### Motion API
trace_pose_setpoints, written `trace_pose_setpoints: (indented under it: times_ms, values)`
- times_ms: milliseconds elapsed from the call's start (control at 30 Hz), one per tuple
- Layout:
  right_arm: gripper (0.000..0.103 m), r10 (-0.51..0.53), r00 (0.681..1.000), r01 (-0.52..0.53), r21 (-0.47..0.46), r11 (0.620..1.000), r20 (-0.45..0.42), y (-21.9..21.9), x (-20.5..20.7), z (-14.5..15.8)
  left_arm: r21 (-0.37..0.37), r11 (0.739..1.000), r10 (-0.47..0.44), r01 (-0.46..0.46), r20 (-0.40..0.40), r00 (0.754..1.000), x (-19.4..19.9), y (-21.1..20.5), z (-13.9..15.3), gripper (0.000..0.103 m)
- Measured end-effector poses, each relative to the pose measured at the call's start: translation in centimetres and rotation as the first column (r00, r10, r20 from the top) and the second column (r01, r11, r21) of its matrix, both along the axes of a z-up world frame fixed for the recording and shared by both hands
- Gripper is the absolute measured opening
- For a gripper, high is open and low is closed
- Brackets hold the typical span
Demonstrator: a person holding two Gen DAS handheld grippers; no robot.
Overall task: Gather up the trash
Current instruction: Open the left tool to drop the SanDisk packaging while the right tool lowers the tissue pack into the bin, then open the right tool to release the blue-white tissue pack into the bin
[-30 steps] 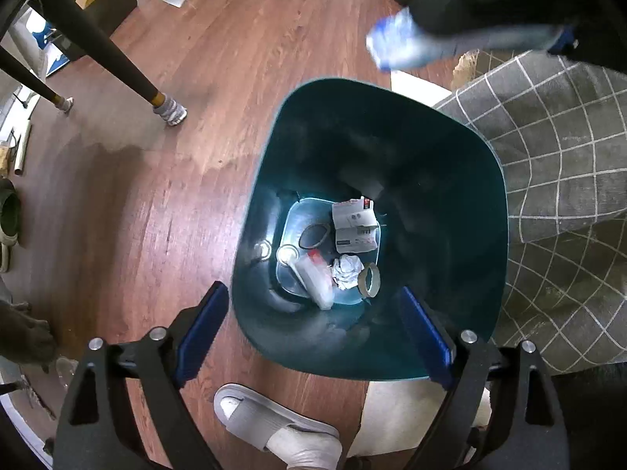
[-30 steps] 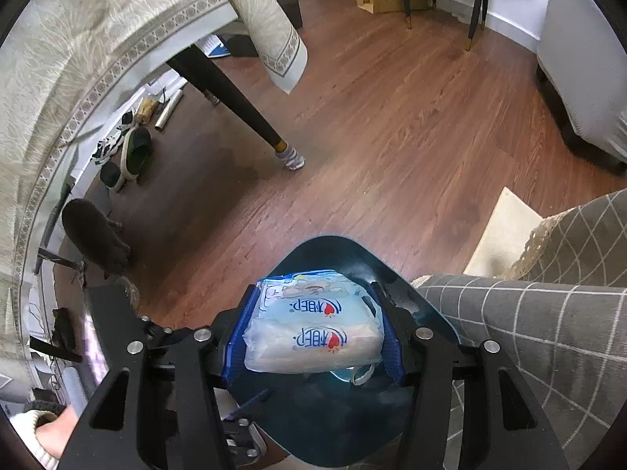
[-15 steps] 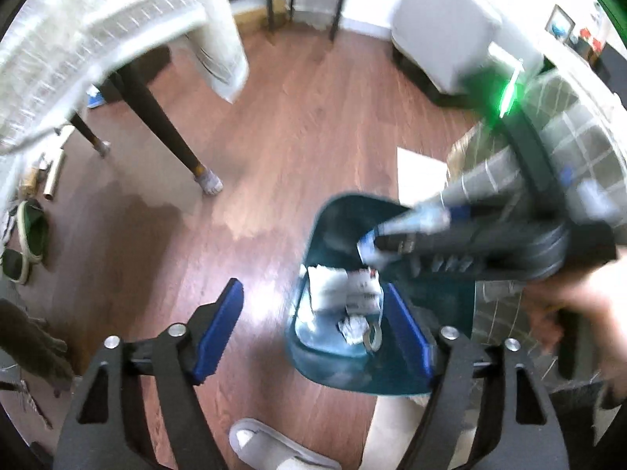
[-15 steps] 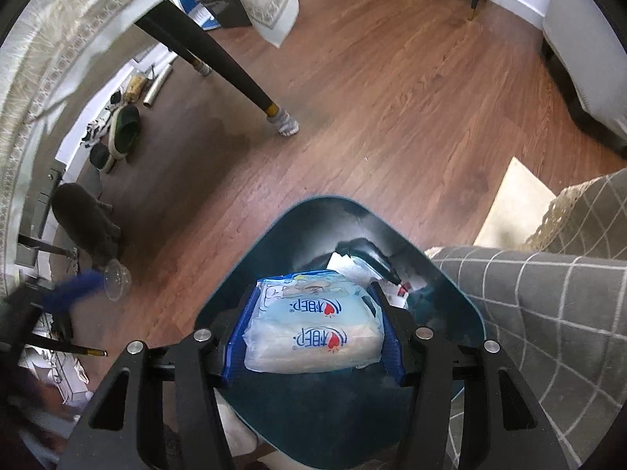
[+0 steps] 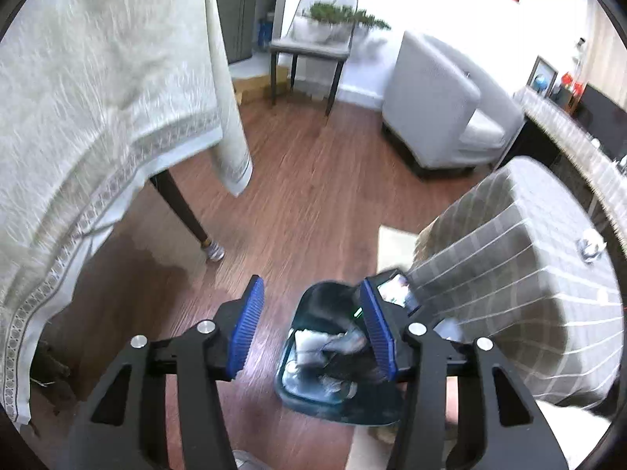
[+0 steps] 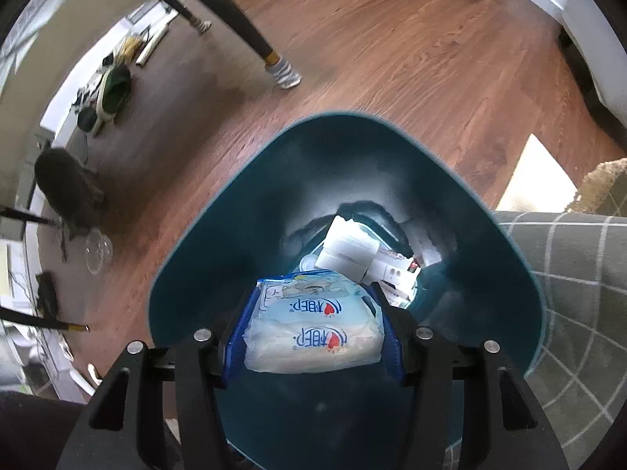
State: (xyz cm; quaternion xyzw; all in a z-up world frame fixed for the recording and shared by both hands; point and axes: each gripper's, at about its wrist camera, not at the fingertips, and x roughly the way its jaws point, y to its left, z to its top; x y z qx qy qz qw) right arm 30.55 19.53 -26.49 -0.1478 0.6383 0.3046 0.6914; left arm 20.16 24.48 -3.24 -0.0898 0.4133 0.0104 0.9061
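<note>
My right gripper [image 6: 311,327] is shut on a white and blue pack of wet wipes [image 6: 313,333], held just over the mouth of the teal trash bin [image 6: 188,274]. Paper scraps and small boxes [image 6: 352,252] lie at the bin's bottom. In the left wrist view my left gripper [image 5: 311,329] hangs high above the floor, its jaws closing with nothing between them. Far below it the same bin [image 5: 290,384] shows, with the right gripper's dark body blurred over its opening.
A table with a cream cloth [image 5: 98,98] stands to the left, its dark leg [image 6: 250,35] near the bin. A grey checked cushion [image 5: 521,282] borders the bin's right side. A clear plastic cup [image 6: 98,252] and shoes [image 6: 111,96] lie on the wood floor; an armchair [image 5: 435,105] stands behind.
My left gripper rose well above the bin, tilted up toward the room, and its jaws narrowed. My right gripper sank with the wipes pack toward the bin's mouth.
</note>
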Motion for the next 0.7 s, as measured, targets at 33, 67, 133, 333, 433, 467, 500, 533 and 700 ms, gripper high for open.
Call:
trace_pose_setpoints:
  times_ms: [33,67,133,333,433,467,500,533,700]
  values:
    - [0.057,0.006,1.000,-0.006,-0.012,1.000,0.003,0.0,-0.2,-0.4,-0.002,1.000,-0.004,0.004,0.015,1.000,-0.1,0.0,0.6,0.053]
    - [0.057,0.012,1.000,-0.012,-0.021,1.000,0.002,0.0,-0.3,-0.6,-0.001,1.000,-0.006,0.006,0.020,1.000,-0.1,-0.1,0.8,0.052]
    - [0.057,0.026,1.000,-0.026,-0.035,0.999,0.000,-0.1,-0.7,-1.1,-0.001,1.000,-0.011,0.011,0.024,1.000,-0.1,-0.1,1.1,0.049]
    - [0.057,0.051,0.999,-0.051,-0.088,0.995,0.000,-0.6,-1.8,-2.4,-0.020,1.000,-0.016,0.017,0.032,0.999,-0.5,0.1,1.7,0.047]
    - [0.059,0.060,0.998,-0.058,-0.110,0.992,0.017,-1.0,-2.2,-2.5,-0.015,1.000,-0.018,0.018,0.039,0.999,-0.9,-0.4,2.3,0.047]
    - [0.060,0.061,0.998,-0.058,-0.110,0.992,0.025,-1.2,-2.2,-2.4,-0.012,1.000,-0.018,0.018,0.043,0.999,-0.9,-0.5,2.5,0.047]
    - [0.068,0.060,0.997,-0.055,-0.107,0.993,0.043,-1.4,-2.3,-2.1,-0.010,1.000,-0.017,0.018,0.049,0.999,-0.9,-0.6,2.7,0.047]
    - [0.075,0.059,0.997,-0.053,-0.105,0.993,0.050,-1.5,-2.3,-1.9,-0.006,1.000,-0.017,0.017,0.055,0.998,-1.0,-0.7,3.0,0.047]
    - [0.076,0.072,0.993,-0.066,-0.061,0.996,0.093,-2.1,-2.6,0.6,0.006,1.000,-0.001,0.001,0.075,0.997,-0.9,-0.7,4.0,0.047]
